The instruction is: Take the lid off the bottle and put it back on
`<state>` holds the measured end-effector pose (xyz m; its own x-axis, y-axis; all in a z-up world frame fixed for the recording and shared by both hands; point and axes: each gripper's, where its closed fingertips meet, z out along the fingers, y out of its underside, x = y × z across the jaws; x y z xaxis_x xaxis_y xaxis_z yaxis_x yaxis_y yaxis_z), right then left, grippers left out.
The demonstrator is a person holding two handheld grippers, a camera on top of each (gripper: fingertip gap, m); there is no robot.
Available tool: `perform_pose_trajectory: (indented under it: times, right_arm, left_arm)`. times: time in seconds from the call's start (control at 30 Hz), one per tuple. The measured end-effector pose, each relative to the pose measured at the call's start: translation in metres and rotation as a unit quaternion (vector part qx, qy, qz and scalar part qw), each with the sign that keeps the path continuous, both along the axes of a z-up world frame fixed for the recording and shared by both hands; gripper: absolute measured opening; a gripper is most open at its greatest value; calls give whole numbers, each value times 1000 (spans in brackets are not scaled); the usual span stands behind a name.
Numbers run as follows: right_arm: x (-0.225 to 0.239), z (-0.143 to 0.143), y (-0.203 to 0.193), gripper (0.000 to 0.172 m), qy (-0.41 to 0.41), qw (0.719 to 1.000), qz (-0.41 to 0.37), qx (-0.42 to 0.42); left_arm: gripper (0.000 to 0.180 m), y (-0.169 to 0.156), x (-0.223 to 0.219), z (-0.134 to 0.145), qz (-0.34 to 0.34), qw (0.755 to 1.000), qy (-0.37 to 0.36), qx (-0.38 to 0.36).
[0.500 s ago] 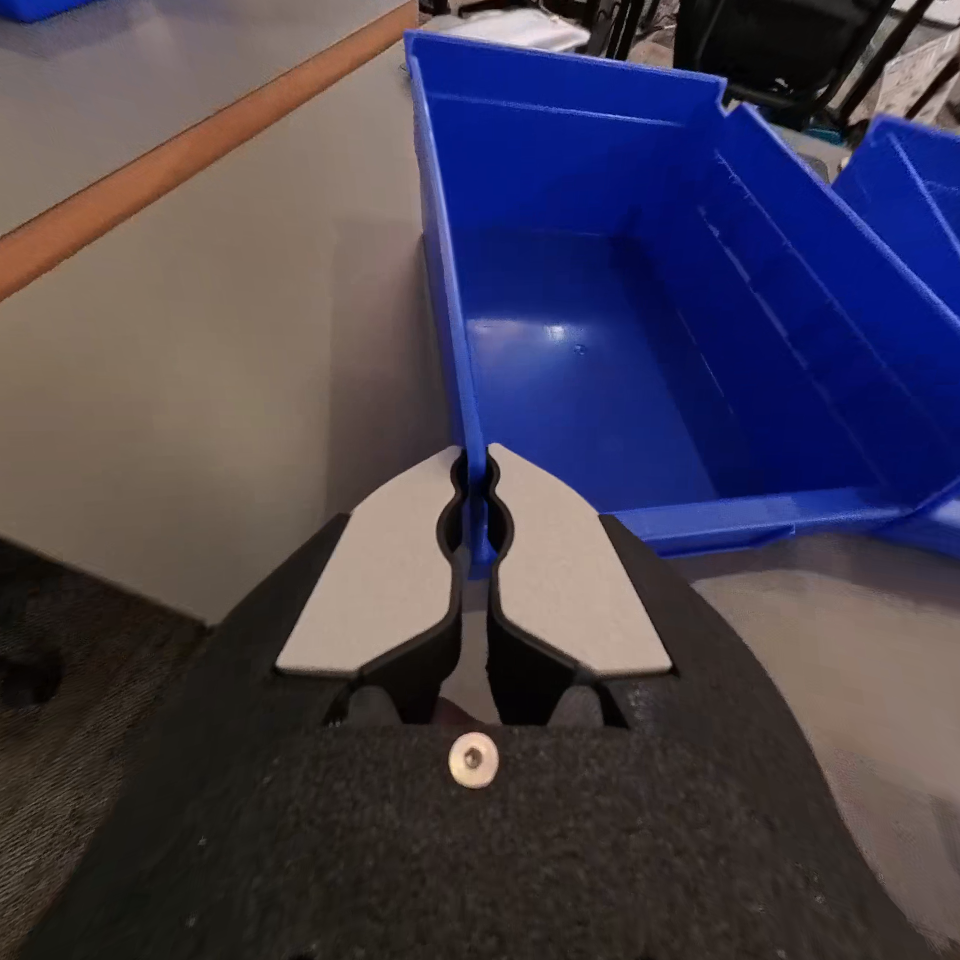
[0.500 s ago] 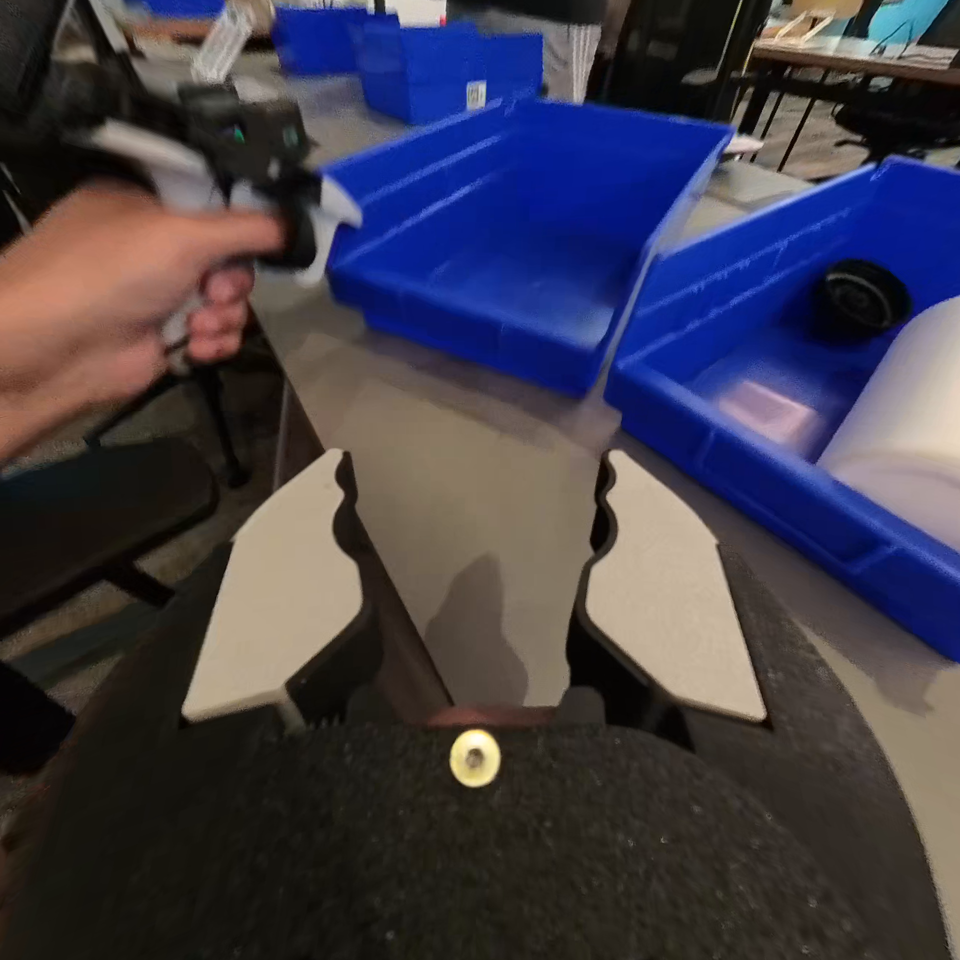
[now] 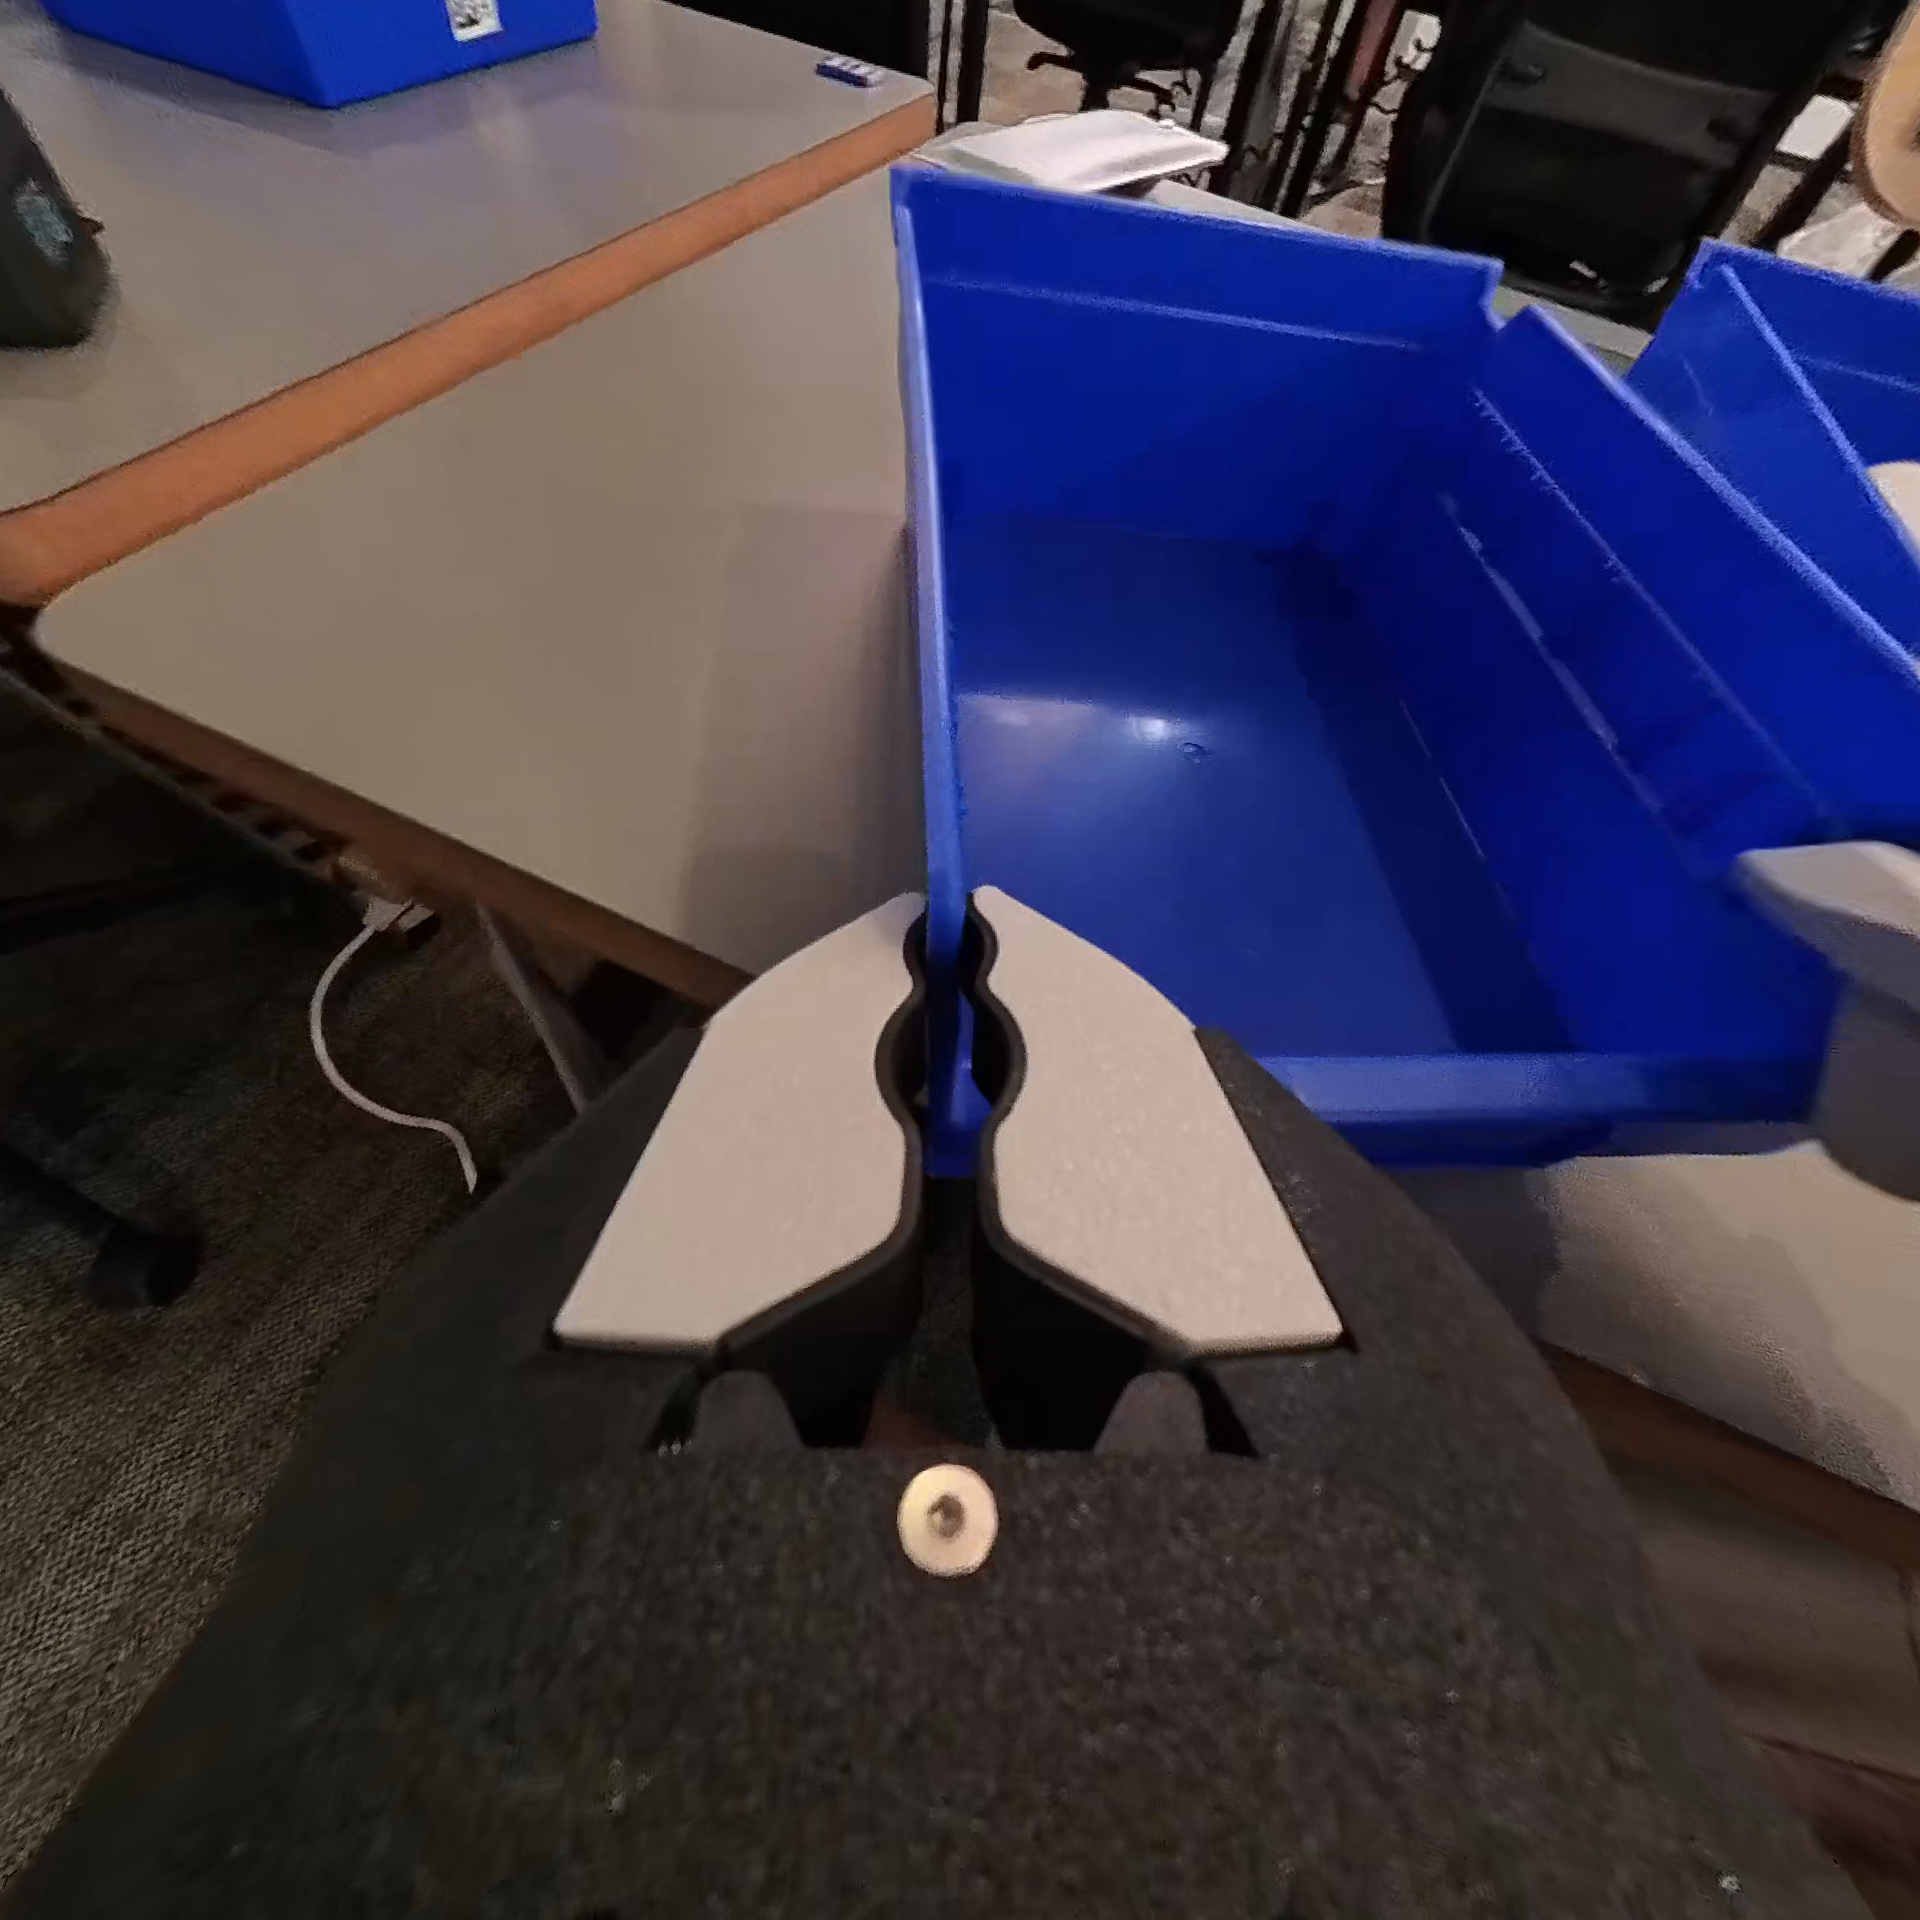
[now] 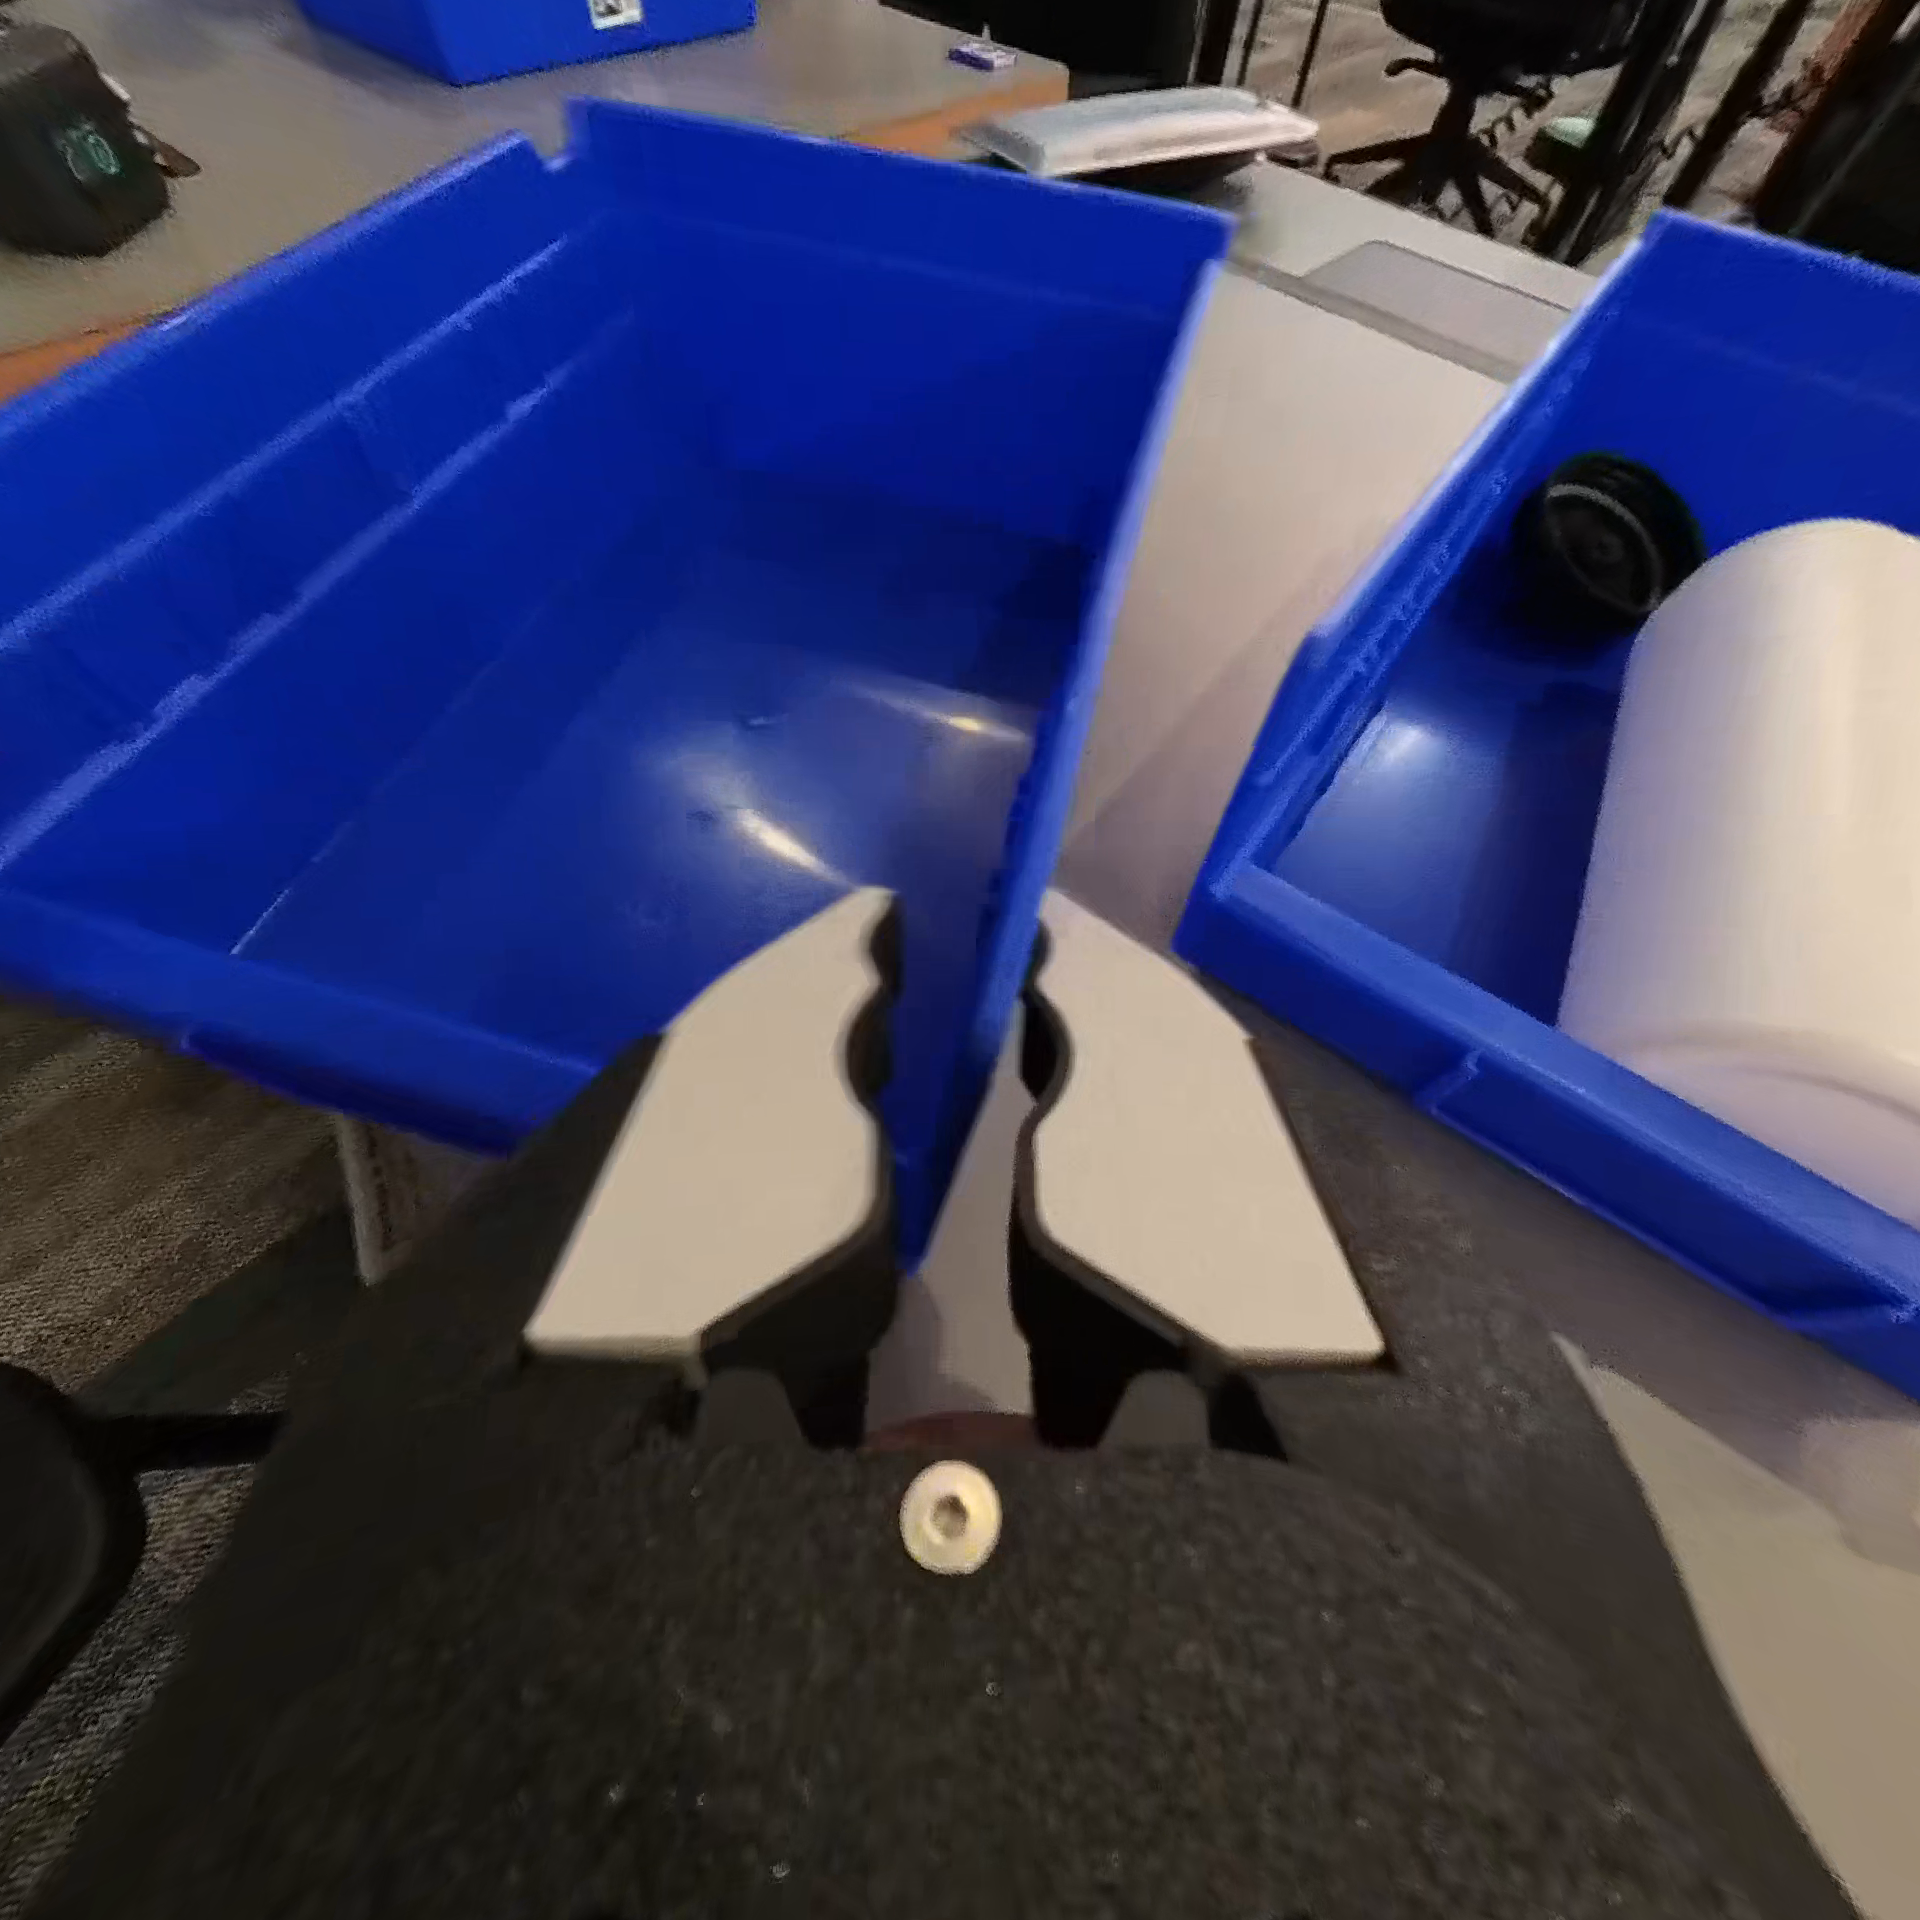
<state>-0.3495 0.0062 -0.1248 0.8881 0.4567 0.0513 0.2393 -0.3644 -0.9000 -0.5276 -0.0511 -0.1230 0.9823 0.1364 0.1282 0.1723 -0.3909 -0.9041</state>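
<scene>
Left wrist view shows the left gripper clamped on the left side wall of an empty blue bin, its two grey fingers pressed against the thin blue wall from either side. That bin fills the centre and right of the frame and stands on a grey table; a white cable lies on the carpet at lower left.

Right wrist view has the right gripper straddling the same bin's right side wall. Its right finger is against the wall, while a visible gap remains between the left finger and the wall, so the jaws are not clamped on it. At the right of this frame a second blue bin holds the white bottle, lying on its side, with the black lid at its far end in the upper right; whether the lid is screwed on cannot be told. Neither gripper touches the bottle or lid.
</scene>
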Motion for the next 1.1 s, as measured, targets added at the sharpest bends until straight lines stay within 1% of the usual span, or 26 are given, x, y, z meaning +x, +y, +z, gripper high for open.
perform_pose_trajectory:
  times: [0.03,0.07,0.13,0.23,0.3,0.37,0.43,0.5,0.57,0.63,0.7,0.77,0.8,0.9,1.0,1.07,1.1]
  right_arm:
    - [4,2,0,8,3,1000,-8,-5]
    - [4,4,0,7,9,1000,-4,-6]
    - [8,11,-4,6,7,1000,-5,-8]
    - [18,38,-9,4,20,999,-8,26]
    - [28,58,-14,4,44,999,-6,30]
    - [46,82,-15,4,65,996,-21,53]
    - [66,110,-15,4,86,992,-39,84]
    - [88,143,-16,4,100,987,-47,116]
    - [120,180,-17,4,109,980,-62,157]
    - [161,213,-17,4,95,970,-93,202]
    - [210,237,-16,3,78,960,-132,233]
    - [264,248,-13,3,68,951,-174,245]
    - [292,248,-11,3,62,948,-194,243]
    - [371,233,-2,2,44,945,-249,209]
    - [449,200,9,2,34,939,-305,153]
    - [495,169,15,2,33,936,-331,115]
    - [514,151,18,2,33,935,-339,97]
  left_arm:
    - [2,-4,0,2,2,1000,-1,5]
    - [2,-7,2,6,1,1000,0,12]
    - [3,-14,7,19,4,999,25,32]
    - [3,-22,17,55,12,994,64,85]
    - [2,-22,29,84,4,990,68,120]
    - [2,-18,47,113,-12,987,65,148]
    - [3,-16,67,147,-18,979,87,181]
    - [2,-14,90,183,-29,969,105,223]
    - [2,-9,122,214,-57,959,107,257]
    - [3,3,162,235,-91,951,107,276]
    - [4,18,209,248,-129,944,105,286]
    - [4,37,262,251,-169,938,114,282]
    - [4,47,289,249,-186,935,117,278]
    - [3,74,367,227,-227,933,120,253]
    - [4,99,445,184,-271,934,114,205]
    - [4,113,490,145,-303,936,88,157]
    - [4,118,509,125,-311,937,88,135]
